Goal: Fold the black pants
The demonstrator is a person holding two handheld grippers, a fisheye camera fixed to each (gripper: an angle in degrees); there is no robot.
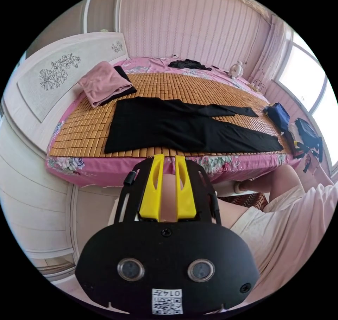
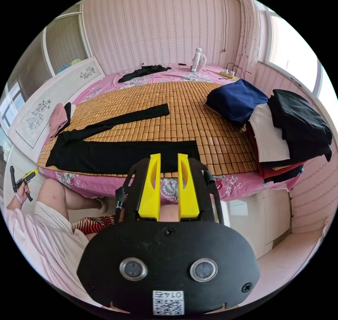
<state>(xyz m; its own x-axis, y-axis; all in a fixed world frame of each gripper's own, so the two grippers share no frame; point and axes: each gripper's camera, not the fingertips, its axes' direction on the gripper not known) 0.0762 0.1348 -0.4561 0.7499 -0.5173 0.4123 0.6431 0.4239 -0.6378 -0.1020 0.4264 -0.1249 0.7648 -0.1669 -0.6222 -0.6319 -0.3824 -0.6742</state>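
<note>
**Black pants flat on the bed, both tools apart and empty**

While the black pants (image 1: 183, 126) lie spread out flat on the bamboo mat (image 1: 91, 123) of the bed (image 1: 88, 170), near the edge closest to the person, neither tool touches them. The two legs are separated in a narrow V, and the waist end points toward the white headboard (image 1: 52, 84). In the left gripper view, the left tool (image 1: 169, 158) is held off the bed edge, its yellow jaws a little apart with nothing between them. In the right gripper view, the right tool (image 2: 169, 156) is also held before the bed edge, close to the leg ends of the pants (image 2: 116, 154), jaws slightly spread and holding nothing. A folded pink cloth (image 1: 104, 82) rests on the mat near the headboard, just beside the waist. At the other end of the bed there is a pile of folded clothes (image 2: 278, 126), dark blue, white, black and red. A small white fan (image 2: 198, 59) stands at the far side of the bed, near a dark garment (image 2: 142, 72). The person's leg (image 2: 63, 195) and light sleeve (image 2: 31, 235) show at the lower left of the right gripper view.
</note>
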